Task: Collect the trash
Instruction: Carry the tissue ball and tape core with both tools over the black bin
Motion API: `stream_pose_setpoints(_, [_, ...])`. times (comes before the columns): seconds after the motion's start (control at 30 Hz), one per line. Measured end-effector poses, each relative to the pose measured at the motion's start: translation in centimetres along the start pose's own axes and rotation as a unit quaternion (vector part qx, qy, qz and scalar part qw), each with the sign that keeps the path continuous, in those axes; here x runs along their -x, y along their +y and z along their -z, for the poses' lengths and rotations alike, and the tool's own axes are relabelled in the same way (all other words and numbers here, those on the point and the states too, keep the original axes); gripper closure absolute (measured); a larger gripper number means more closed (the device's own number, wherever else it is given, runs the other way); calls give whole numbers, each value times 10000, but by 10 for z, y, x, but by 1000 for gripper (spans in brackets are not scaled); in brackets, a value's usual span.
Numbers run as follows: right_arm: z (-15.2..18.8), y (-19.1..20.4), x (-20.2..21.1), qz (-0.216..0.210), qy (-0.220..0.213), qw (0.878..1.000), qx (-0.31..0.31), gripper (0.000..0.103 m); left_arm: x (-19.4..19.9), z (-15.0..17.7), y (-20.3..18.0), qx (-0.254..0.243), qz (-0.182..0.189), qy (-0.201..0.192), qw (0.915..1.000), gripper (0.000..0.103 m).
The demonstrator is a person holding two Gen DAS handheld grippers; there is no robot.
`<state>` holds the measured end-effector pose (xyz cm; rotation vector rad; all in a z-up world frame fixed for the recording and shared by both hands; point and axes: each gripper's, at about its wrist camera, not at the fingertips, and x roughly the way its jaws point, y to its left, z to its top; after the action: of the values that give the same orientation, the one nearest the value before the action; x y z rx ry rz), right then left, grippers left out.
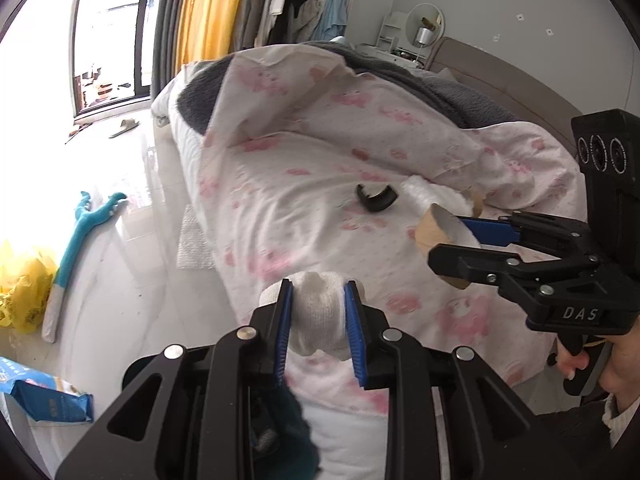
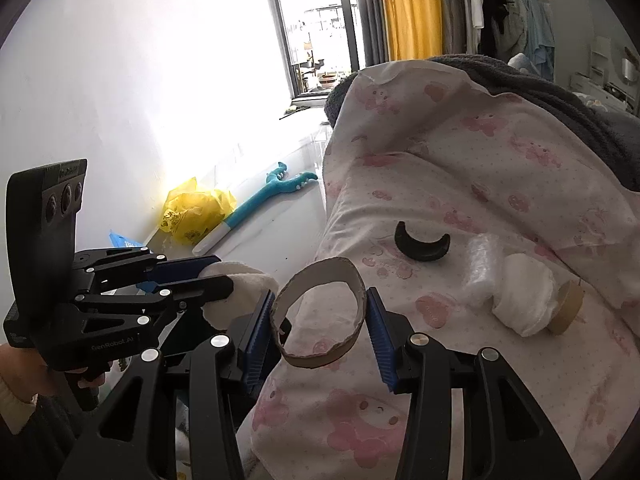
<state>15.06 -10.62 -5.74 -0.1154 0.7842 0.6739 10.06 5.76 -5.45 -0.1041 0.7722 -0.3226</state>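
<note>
My left gripper is shut on a crumpled white tissue wad, held over the near edge of the bed; the same gripper and wad show at the left of the right wrist view. My right gripper is shut on a squashed cardboard tube ring, also seen with its tube at the right of the left wrist view. On the pink-patterned quilt lie a black curved plastic piece, a clear plastic wrap, another white tissue wad and a tape roll.
A yellow plastic bag, a teal long-handled toy and a blue packet lie on the white floor left of the bed. A grey blanket lies across the bed's far part. Clothes hang by yellow curtains.
</note>
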Motion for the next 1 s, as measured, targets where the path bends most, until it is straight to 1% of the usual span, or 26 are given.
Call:
stream_pose_setpoints(0.1, [0, 10, -7, -109, 45, 9999, 79, 56, 1, 6, 10, 21, -122, 76, 9999, 75])
stream_pose_setpoints(0.4, [2, 31, -22, -337, 194, 9990, 224, 56, -9, 24, 39, 185, -400, 578, 9974, 75])
stream_pose_setpoints(0.63, [-2, 43, -27, -504, 197, 9984, 186, 56, -16, 38, 54, 267, -511, 910, 9942, 75])
stream_pose_setpoints(1.0, [-6, 71, -40, -661, 266, 9969, 327, 56, -20, 59, 74, 383, -603, 1326, 9886, 75])
